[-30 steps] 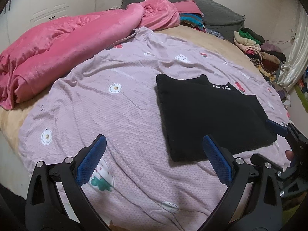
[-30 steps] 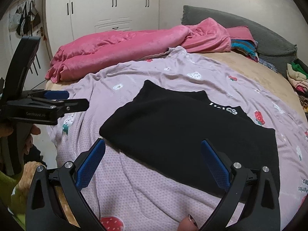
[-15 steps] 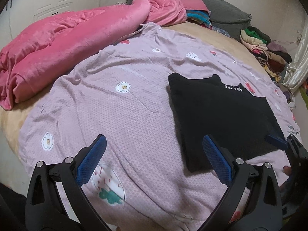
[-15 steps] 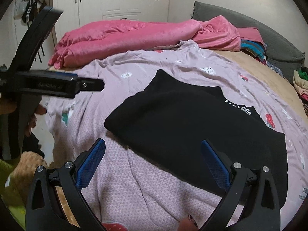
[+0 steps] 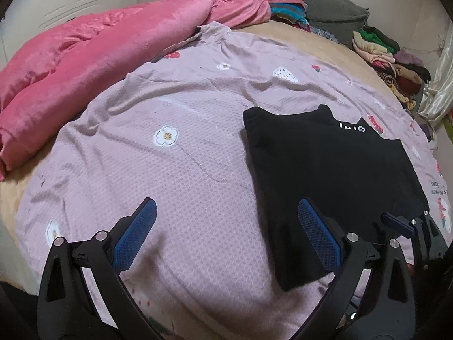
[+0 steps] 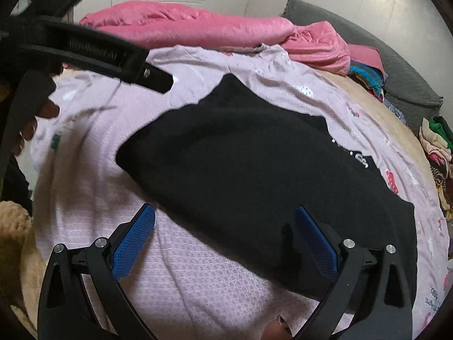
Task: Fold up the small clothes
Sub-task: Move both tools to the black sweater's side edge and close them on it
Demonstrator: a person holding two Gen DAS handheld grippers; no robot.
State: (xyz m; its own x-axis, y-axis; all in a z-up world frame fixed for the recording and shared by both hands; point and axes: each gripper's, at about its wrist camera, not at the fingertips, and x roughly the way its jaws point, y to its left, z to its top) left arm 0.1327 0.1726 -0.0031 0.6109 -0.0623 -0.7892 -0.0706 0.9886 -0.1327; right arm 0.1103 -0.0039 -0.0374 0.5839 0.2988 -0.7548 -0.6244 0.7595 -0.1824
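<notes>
Left wrist view
Surface: lilac bedspread (image 5: pixel 175 170) with flower prints; pink blanket (image 5: pixel 93 51) bunched at its far side.
Room: clothes pile (image 5: pixel 390 62) at far right.
Garment: black top (image 5: pixel 334 175) lies folded flat, white lettering at its far edge.
Left gripper (image 5: pixel 226 232): fingers spread apart, empty, right finger over the top's near edge.

Right wrist view
Garment: black top (image 6: pixel 254 164) fills the middle.
Right gripper (image 6: pixel 225 240): fingers wide, holding nothing.

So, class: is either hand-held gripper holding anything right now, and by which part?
Nothing is held. The left hand-held gripper and the right hand-held gripper are both open above the black garment.
</notes>
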